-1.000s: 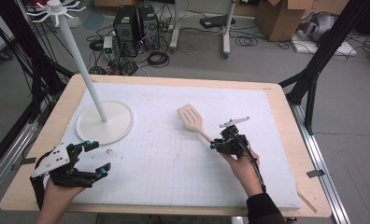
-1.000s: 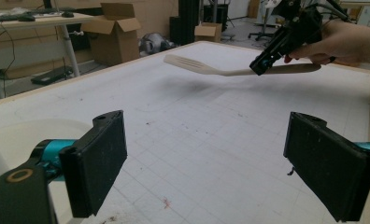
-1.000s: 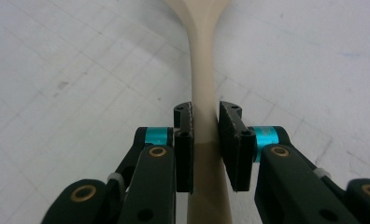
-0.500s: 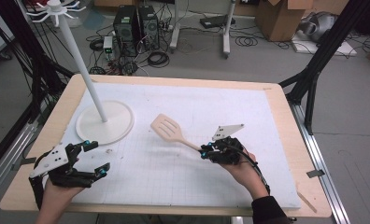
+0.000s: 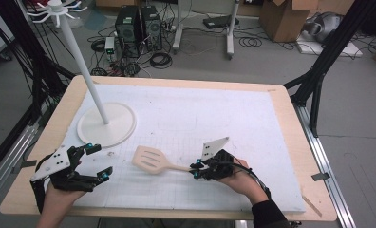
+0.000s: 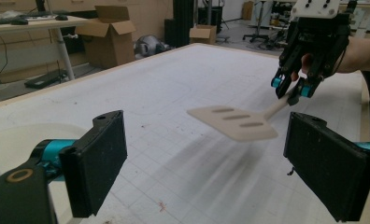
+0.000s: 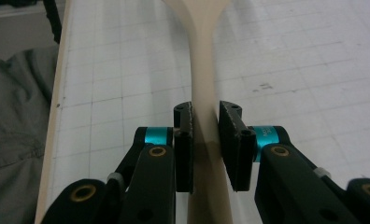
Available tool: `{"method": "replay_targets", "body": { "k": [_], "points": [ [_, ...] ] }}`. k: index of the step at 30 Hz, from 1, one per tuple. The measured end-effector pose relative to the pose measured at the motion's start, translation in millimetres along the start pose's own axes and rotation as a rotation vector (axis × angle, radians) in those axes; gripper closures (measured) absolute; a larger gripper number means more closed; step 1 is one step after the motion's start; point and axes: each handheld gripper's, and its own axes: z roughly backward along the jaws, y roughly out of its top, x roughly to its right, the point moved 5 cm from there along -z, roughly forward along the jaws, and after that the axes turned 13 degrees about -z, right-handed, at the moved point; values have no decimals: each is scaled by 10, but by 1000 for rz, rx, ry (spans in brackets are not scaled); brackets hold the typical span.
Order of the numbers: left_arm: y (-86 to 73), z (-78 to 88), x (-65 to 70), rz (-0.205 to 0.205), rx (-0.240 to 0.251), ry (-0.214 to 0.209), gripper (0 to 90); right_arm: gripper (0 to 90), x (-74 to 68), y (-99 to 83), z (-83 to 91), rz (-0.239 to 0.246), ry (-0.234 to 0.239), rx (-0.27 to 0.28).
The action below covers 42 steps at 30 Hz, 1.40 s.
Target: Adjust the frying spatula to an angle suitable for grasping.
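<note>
Two grippers work over the table (image 5: 281, 102). High view: the right gripper (image 5: 195, 170) sits toward the near edge, right of the middle, its jaws closed on the handle of a pale slotted spatula (image 5: 150, 160). The spatula's blade points toward the left edge and lies just above the white mat (image 5: 214, 114). The left gripper (image 5: 98, 161) is by the near left corner, jaws spread wide with nothing between them. A white stand (image 5: 105, 124) with a round base and a tall pole is near the left edge, just beyond the left gripper.

Left gripper view: the two black pads (image 6: 99, 163) stand well apart, empty. Spatula (image 6: 234, 123) held level off the mat, between them and farther off; right gripper (image 6: 293, 88) clamps the handle end.

Right gripper view: both pads (image 7: 184, 147) press on the spatula handle (image 7: 204, 93) from either side; the blade runs out of the top of the frame.
</note>
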Motion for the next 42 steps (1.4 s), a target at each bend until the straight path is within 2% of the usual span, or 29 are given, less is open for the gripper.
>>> {"method": "replay_targets", "body": {
  "k": [4,13,17,23,26,28,31,37,38,39,42],
  "points": [
    [-5,-3,-1,1,0,0,136,766,-17,-13,-92,26,12,-22],
    [-19,-19,7,-1,-10,-6,138,765,-27,-20,-184,54,35,-31],
    [-23,-24,9,0,-11,-8,138,764,-16,-44,-239,64,26,-61],
    [-27,-26,10,1,-14,-9,139,754,-26,-55,-250,67,30,-67],
    [-28,-27,11,0,-15,-9,139,711,-35,-50,-250,77,24,-62],
    [-27,-27,12,0,-15,-10,140,643,-49,-37,-226,68,36,-47],
    [-25,-24,11,-2,-14,-10,139,566,-58,-20,-171,65,27,-21],
    [-21,-17,8,-1,-10,-7,139,414,-24,25,64,1,19,90],
    [-20,-16,8,0,-9,-6,139,414,-24,25,64,1,19,90],
    [-20,-16,7,-1,-9,-7,139,379,-6,22,161,-10,3,136],
    [-25,-20,9,-1,-10,-8,139,332,27,-24,300,-42,-30,195]
  ]
}}
